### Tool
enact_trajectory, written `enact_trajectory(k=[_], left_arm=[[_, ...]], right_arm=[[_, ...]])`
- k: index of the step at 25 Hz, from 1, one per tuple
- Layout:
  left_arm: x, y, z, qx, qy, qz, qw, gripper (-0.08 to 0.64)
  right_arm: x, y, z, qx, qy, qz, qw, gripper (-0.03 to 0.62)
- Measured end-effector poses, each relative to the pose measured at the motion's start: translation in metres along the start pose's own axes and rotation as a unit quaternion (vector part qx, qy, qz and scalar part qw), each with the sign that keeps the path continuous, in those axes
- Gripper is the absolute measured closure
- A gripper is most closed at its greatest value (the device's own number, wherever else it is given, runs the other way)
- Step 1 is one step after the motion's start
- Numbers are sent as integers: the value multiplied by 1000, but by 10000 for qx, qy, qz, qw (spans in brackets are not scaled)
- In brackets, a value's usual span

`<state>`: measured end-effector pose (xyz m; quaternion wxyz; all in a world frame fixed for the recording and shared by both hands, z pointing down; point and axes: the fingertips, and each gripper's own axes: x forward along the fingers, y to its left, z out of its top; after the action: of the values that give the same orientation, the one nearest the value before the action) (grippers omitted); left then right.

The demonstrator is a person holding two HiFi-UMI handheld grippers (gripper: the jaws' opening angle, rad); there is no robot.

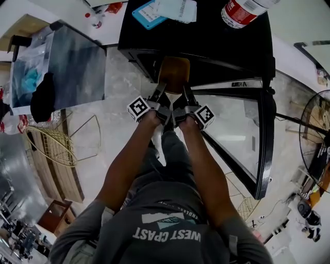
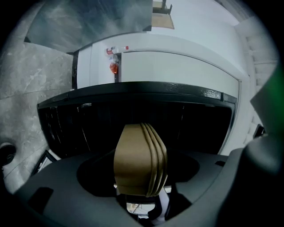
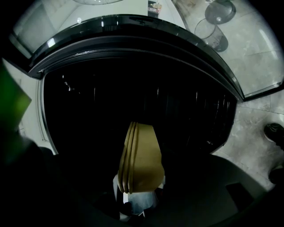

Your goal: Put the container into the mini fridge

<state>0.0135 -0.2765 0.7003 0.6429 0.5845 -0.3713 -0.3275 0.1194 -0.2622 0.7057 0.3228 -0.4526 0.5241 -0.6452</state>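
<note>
Container (image 1: 174, 72) at mini fridge (image 1: 206, 44) opening, grey floor (image 1: 121, 93)

Red-labelled bottle (image 1: 241, 11), blue packet (image 1: 147, 15), wire fan (image 1: 314, 129), pale wire basket (image 1: 51, 147), marble floor (image 1: 121, 87).

The person wears a grey short-sleeved T-shirt (image 1: 170, 209) with white letters and a pale teal shape on it and dark grey trousers (image 1: 172, 154), and the dark left gripper (image 1: 163, 88) and right gripper (image 1: 184, 89) each carry a white cube (image 1: 138, 107) with black square markers.
</note>
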Motion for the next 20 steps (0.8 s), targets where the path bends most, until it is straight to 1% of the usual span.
enact_trajectory(k=[4, 6, 9, 11, 12, 15, 18, 20], left_arm=[[11, 13, 6, 2, -30, 170, 9999, 241], [17, 16, 9, -69, -58, 156, 9998, 241], [22, 23, 17, -191, -280, 301, 9990, 241], [25, 27, 22, -314, -436, 358, 9979, 242], [27, 28, 24, -367, -476, 368, 9975, 242], [31, 34, 26, -485, -588, 412, 9962, 242], [33, 35, 27, -615, -769, 430, 9942, 242], [35, 33, 26, -565, -844, 404, 9940, 242]], right_arm=[[15, -8, 8, -4, -23, 32, 10000, 308], [22, -8, 10, -64, 37, 73, 9999, 307], [29, -6, 10, -253, 265, 127, 9992, 307], [30, -3, 8, -360, 405, 193, 9983, 282], [28, -2, 7, -405, 445, 202, 9980, 282], [21, -3, 4, -507, 493, 195, 9973, 279], [18, -4, 4, -477, 493, 203, 9974, 280], [22, -6, 12, -427, 393, 145, 9982, 298]])
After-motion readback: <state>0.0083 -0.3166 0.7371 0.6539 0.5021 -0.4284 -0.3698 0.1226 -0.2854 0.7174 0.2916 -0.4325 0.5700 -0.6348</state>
